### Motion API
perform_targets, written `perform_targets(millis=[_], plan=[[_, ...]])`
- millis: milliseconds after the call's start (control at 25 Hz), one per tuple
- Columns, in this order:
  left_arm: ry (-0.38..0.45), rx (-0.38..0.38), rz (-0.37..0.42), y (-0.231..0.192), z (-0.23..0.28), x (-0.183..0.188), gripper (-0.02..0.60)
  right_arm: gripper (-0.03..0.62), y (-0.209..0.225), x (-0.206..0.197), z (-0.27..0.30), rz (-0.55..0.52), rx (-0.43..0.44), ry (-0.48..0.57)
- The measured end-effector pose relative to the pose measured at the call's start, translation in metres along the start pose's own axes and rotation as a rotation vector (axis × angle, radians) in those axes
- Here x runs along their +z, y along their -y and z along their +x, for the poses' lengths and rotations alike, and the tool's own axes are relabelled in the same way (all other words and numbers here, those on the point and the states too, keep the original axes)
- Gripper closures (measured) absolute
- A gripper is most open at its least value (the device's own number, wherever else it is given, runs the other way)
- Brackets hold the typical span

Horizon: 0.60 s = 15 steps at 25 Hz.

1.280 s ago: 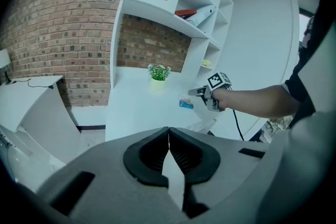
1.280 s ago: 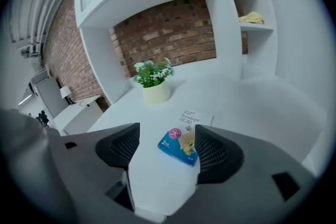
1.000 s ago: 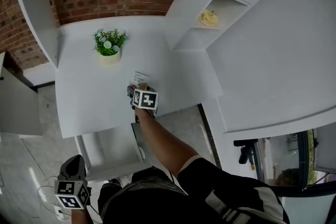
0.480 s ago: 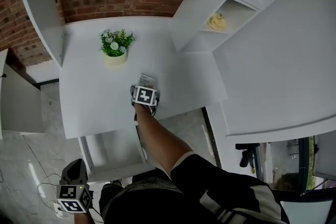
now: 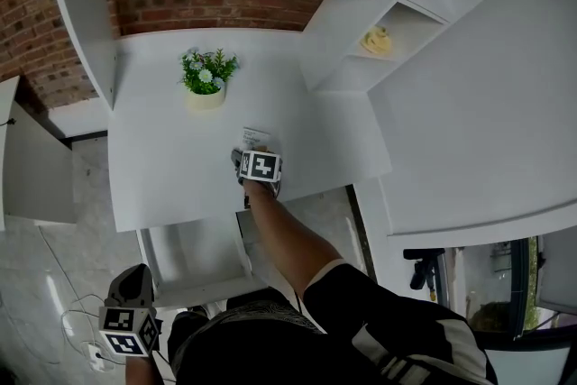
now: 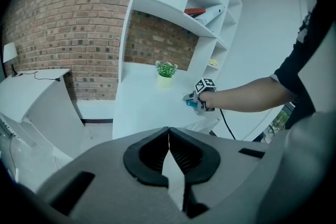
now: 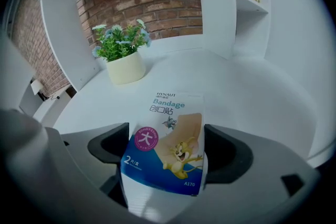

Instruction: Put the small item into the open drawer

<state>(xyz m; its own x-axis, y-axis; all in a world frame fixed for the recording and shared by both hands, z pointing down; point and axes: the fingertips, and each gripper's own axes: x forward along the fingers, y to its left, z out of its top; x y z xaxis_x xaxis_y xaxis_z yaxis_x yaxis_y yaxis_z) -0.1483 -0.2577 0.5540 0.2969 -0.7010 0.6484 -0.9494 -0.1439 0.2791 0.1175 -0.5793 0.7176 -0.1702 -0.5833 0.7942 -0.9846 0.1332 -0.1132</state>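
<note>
A small bandage packet point(image 7: 168, 134), white and blue with a cartoon print, lies flat on the white desk point(image 5: 162, 158) near its front edge. My right gripper point(image 7: 165, 149) stands open with the packet between its wide jaws, which sit on either side of it. In the head view the packet point(image 5: 256, 138) shows just beyond the right gripper point(image 5: 255, 153). The open drawer point(image 5: 153, 261) hangs below the desk's front edge. My left gripper point(image 5: 126, 340) is low at the left, away from the desk, with its jaws shut on nothing.
A potted plant point(image 5: 207, 78) stands at the back of the desk before a brick wall. White shelving on the right holds a yellow object point(image 5: 377, 41). A white cabinet door point(image 6: 37, 107) stands to the left of the desk.
The right gripper stays at the packet near the desk's front edge, shifted slightly right. The left gripper stays low at the left. The head view has shifted a little.
</note>
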Motion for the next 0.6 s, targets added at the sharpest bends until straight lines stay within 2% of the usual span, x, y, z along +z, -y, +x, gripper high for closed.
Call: perform_targets(millis=[600], plan=[[0.019,-0.057,0.052,0.009,-0.003,0.003,0.563,0.152,-0.009,-0.021,-0.042,0.003,0.097,0.005]])
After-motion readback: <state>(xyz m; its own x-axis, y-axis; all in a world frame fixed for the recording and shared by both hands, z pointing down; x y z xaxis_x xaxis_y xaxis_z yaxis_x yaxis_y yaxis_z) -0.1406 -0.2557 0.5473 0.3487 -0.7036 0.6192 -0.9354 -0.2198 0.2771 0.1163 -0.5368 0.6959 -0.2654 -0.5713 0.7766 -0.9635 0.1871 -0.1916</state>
